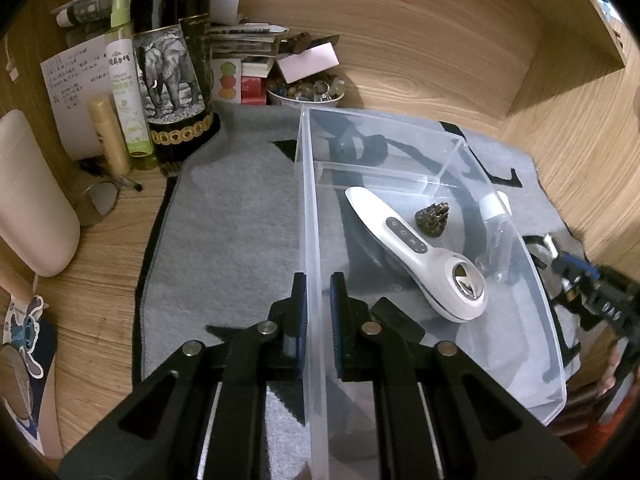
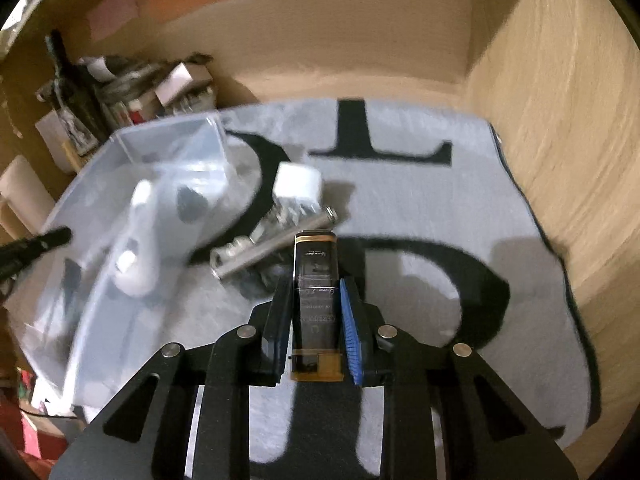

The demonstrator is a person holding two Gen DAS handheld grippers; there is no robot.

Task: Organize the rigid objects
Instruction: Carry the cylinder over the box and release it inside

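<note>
A clear plastic bin [image 1: 532,296] stands on a grey mat [image 1: 232,232]. Inside lie a white handheld device [image 1: 412,248] and a small pine cone [image 1: 433,218]. My left gripper [image 1: 319,304] is shut on the bin's left wall. My right gripper [image 2: 314,312] is shut on a dark rectangular bottle with gold ends [image 2: 316,300], held above the mat right of the bin [image 2: 100,200]. It also shows at the right edge of the left wrist view [image 1: 576,276]. A clear bottle with a white cap [image 2: 296,188] and a metal rod [image 2: 272,246] lie on the mat beside the bin.
A dark wine bottle [image 1: 172,60], a green spray bottle [image 1: 126,76], a gold tube [image 1: 108,136], papers and a bowl of beads [image 1: 306,92] crowd the back left corner. Wooden walls [image 2: 560,160] enclose the mat at the back and right.
</note>
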